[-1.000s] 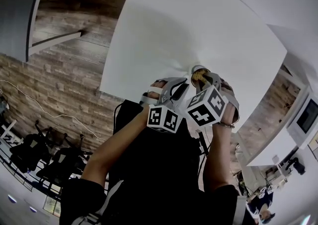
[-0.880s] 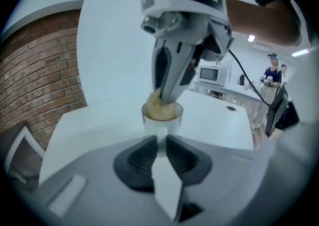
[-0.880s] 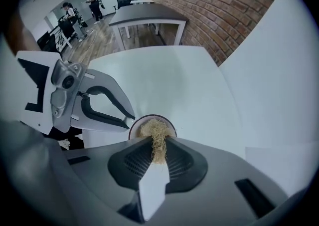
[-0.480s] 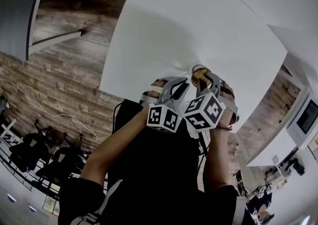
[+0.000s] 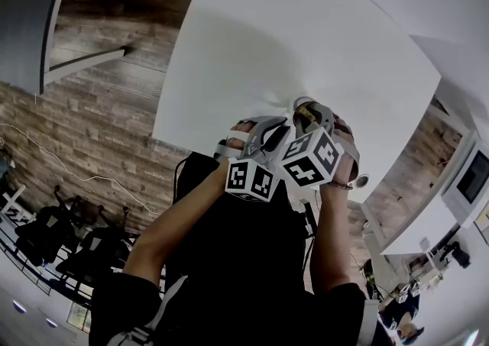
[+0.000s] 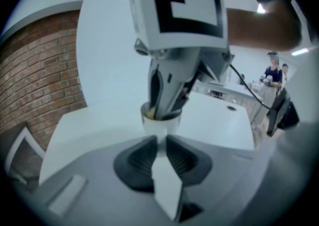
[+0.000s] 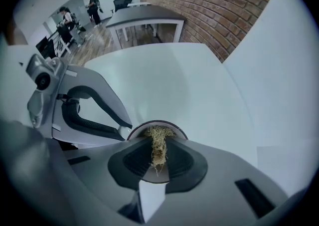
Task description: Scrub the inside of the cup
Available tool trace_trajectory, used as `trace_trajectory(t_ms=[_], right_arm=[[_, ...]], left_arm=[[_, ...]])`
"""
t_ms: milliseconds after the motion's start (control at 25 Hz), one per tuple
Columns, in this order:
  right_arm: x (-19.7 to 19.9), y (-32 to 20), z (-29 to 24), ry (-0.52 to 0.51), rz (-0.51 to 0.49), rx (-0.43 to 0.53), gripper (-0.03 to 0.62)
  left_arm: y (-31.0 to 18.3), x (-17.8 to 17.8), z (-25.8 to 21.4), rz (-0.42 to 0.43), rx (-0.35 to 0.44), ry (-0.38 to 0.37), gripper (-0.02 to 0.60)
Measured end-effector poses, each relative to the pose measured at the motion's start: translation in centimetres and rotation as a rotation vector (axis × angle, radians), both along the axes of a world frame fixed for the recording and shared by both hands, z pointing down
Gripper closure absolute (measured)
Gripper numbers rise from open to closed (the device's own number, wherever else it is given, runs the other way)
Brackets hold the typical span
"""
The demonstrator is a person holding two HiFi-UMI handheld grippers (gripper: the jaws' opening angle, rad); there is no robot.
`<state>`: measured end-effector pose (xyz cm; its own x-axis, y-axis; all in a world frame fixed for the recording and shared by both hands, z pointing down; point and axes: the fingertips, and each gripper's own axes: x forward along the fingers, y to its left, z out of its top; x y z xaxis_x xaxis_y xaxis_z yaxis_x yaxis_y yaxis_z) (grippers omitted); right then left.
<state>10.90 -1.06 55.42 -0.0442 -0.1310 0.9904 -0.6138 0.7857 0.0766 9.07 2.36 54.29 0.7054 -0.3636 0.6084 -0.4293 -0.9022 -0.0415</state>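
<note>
Currently, the scrubbing step appears to be under way. The tool is inside the cup, but no view shows whether the inner wall is clean yet. The remaining work is judged to be working the scrubber around the wall and base, then withdrawing it.

Nearest the person, the left gripper [image 6: 161,142] has its jaws drawn narrow. Its pads are clamped on the near side of the white cup [image 6: 162,125] and steady it. Whether the pads grip a handle or the plain wall cannot be determined.

Just beyond it, the right gripper [image 7: 158,152] points straight down over the cup's mouth. Its jaws are closed tight on a straw-coloured fibre scrubber [image 7: 158,145]. The scrubber's tuft projects from the jaw tips past the cup's dark-edged rim and into its interior.

The cup contains the scrubber tuft and the right gripper's jaw tips, and these fill most of the opening. No water, foam or residue can be made out inside it.

In the head view, the cup [image 5: 299,105] is close to the near edge of the white desk [image 5: 306,31], roughly midway along that edge. Whether it rests on the surface or is held slightly above it cannot be determined. No other object is visible on the desk top towards its far edge.
</note>
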Motion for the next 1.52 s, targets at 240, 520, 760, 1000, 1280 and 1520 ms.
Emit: trace_trajectory(t_ms=[240, 520, 760, 1000, 1280, 1520], right_arm=[[0.1, -0.2, -4.1, -0.246, 0.209, 0.033, 0.54], [-0.3, 1.0, -2.4, -0.274, 0.278, -0.079, 0.54], [-0.3, 0.2, -0.4, -0.126, 0.165, -0.102, 0.54], [0.5, -0.5, -0.8, 0.03, 0.058, 0.022, 0.54], [0.5, -0.7, -2.7, 0.012, 0.108, 0.138, 0.54], [0.2, -0.7, -0.2, 0.004, 0.093, 0.033, 0.54]], left_arm=[[-0.1, -0.1, -0.1, -0.006, -0.002, 0.003, 0.522], [-0.2, -0.1, 0.0, -0.015, -0.007, -0.001, 0.522], [-0.2, 0.0, 0.0, -0.016, -0.005, -0.006, 0.522], [-0.1, 0.1, -0.1, -0.021, -0.009, -0.005, 0.522], [-0.2, -0.2, 0.1, -0.023, -0.01, -0.001, 0.522], [-0.3, 0.0, 0.0, -0.025, -0.007, -0.002, 0.522]])
